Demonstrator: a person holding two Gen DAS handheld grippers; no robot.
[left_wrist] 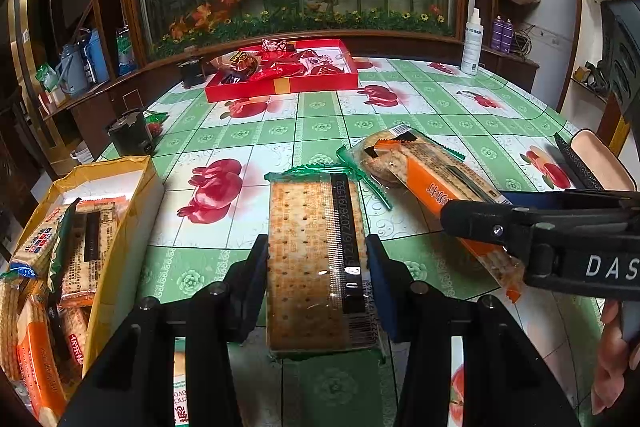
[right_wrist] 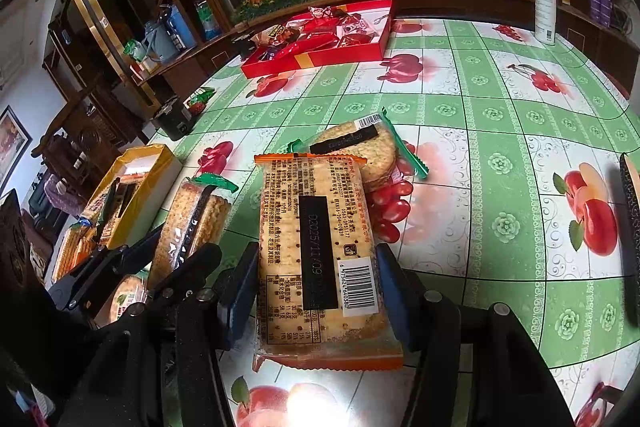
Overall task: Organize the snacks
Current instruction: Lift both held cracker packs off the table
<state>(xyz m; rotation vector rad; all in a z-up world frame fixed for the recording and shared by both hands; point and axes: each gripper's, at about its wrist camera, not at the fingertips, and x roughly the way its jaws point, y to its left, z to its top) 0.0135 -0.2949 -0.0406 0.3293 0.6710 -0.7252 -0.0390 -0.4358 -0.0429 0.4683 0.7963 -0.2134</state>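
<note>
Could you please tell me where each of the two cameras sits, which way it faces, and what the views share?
Left wrist: sits on the left gripper, looking across the table toward the flower display; green-edged cracker pack between its fingers; right gripper and some fingers at right.
Right wrist: sits on the right gripper, facing likewise; orange-edged cracker pack between its fingers; left gripper at left.
Shared: red tray, yellow box, round cracker pack.

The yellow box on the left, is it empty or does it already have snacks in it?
Already holding snacks. The yellow box is open-topped, and several cracker packets lie inside it; white bottom still shows at its far end.
</note>
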